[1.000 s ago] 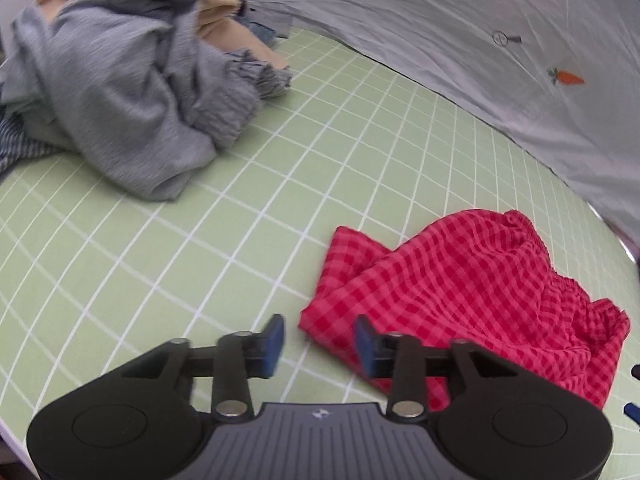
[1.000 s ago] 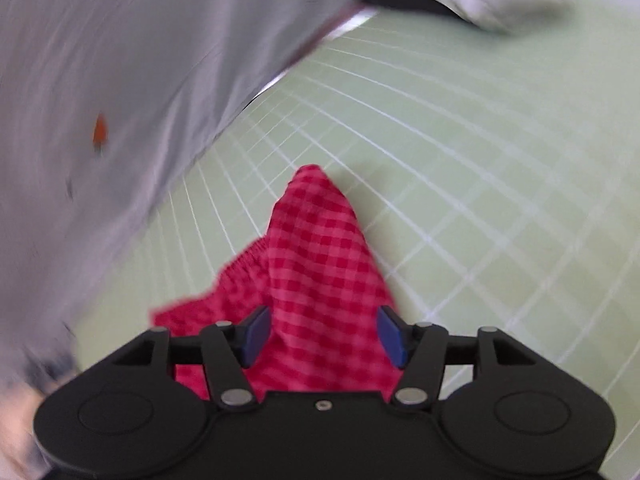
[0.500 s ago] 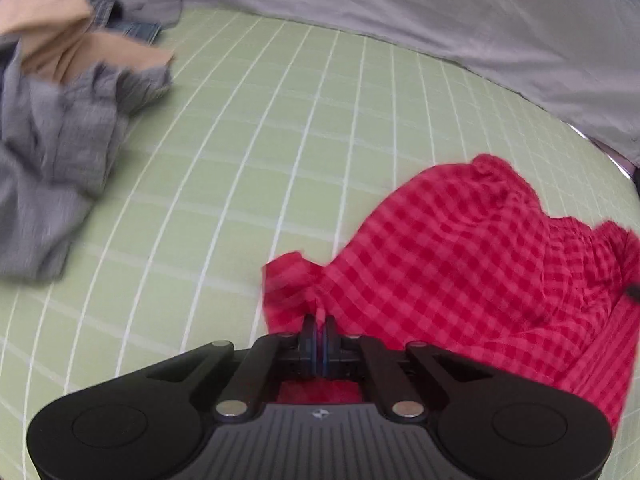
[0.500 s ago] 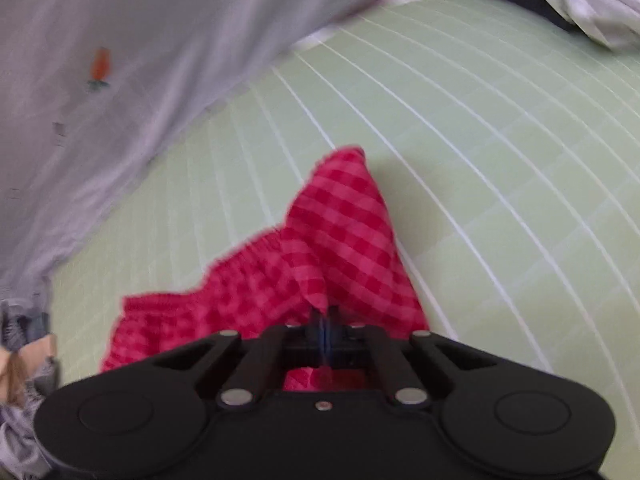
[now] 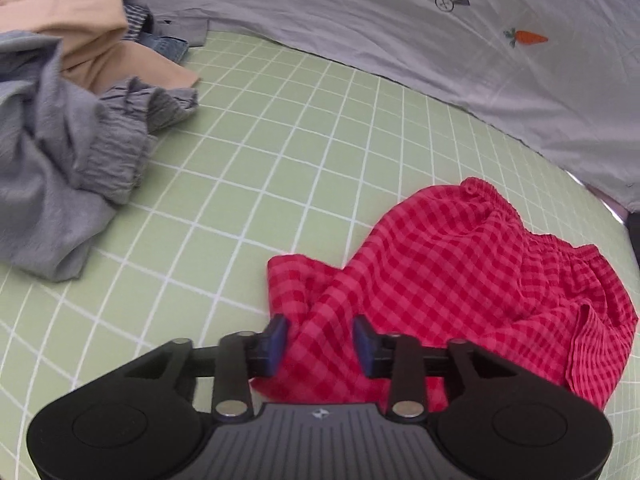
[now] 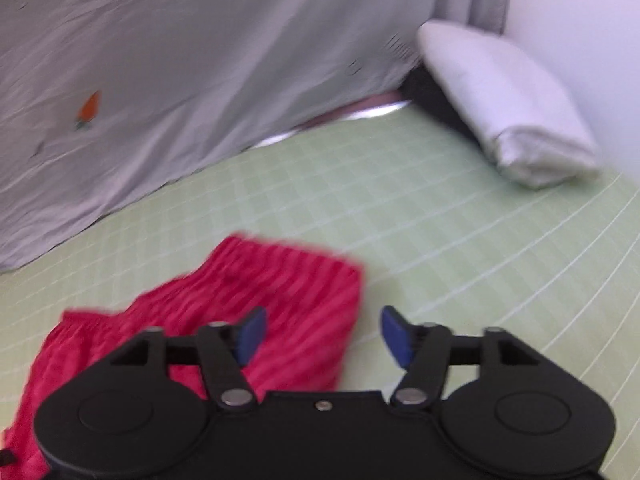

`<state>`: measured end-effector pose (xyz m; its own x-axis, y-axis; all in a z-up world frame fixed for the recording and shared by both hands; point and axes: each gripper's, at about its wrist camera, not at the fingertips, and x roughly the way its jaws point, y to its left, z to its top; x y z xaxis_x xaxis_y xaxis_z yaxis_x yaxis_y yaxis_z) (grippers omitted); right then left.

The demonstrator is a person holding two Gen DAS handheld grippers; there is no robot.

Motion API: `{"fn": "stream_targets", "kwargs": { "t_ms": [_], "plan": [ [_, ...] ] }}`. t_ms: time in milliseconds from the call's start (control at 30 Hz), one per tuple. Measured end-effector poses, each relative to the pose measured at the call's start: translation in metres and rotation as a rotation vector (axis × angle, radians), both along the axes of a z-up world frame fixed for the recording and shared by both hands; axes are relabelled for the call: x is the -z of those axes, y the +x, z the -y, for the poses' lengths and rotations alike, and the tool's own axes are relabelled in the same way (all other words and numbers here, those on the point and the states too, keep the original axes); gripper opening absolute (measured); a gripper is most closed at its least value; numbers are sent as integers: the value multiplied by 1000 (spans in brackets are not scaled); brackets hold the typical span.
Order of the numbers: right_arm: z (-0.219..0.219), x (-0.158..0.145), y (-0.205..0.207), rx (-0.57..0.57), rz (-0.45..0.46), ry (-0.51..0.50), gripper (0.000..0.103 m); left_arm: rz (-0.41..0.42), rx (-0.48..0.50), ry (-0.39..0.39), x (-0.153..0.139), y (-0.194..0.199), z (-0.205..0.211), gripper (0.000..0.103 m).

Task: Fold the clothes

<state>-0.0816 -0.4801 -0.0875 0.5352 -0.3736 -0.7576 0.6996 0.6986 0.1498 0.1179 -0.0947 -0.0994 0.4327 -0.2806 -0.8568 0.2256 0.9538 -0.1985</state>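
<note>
hovering over green grid mat (image 5: 280, 128), left gripper (image 5: 320, 340) is standing open, red checked shorts (image 5: 460, 280) lying crumpled under it. right gripper (image 6: 320, 332) is gaping too, blurred. cloth looking light, soft; gripping at hem corners probably best.

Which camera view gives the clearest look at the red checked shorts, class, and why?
The left wrist view: the red checked shorts lie sharp there, check pattern and gathered waistband plain, with the open left tongs over one corner. The right wrist view shows them motion-blurred, partly hidden behind the open right tongs.
</note>
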Motion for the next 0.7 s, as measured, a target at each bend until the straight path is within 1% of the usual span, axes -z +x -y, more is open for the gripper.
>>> {"fn": "stream_targets", "kwargs": {
  "t_ms": [67, 100, 233, 333, 467, 633, 667, 700],
  "plan": [
    [-18, 9, 7, -35, -7, 50, 73, -5, 4, 0, 1, -1, -1, 48],
    [-26, 13, 11, -54, -12, 65, 73, -8, 6, 0, 1, -1, -2, 49],
    [-55, 25, 26, -137, -49, 73, 75, -18, 15, 1, 3, -2, -5, 51],
    [-70, 25, 34, -194, -66, 43, 75, -26, 21, 1, 5, -3, -7, 51],
    [-82, 17, 44, -256, -42, 13, 76, -36, 29, 2, 7, -4, -10, 51],
    [-98, 17, 59, -338, -50, -15, 76, -49, 41, 9, 11, -4, -10, 51],
    [-99, 20, 62, -350, -58, -14, 75, -51, 41, 10, 12, -4, -9, 51],
    [-100, 22, 64, -361, -67, -11, 68, -52, 40, 12, 12, -4, -9, 51]
  ]
}}
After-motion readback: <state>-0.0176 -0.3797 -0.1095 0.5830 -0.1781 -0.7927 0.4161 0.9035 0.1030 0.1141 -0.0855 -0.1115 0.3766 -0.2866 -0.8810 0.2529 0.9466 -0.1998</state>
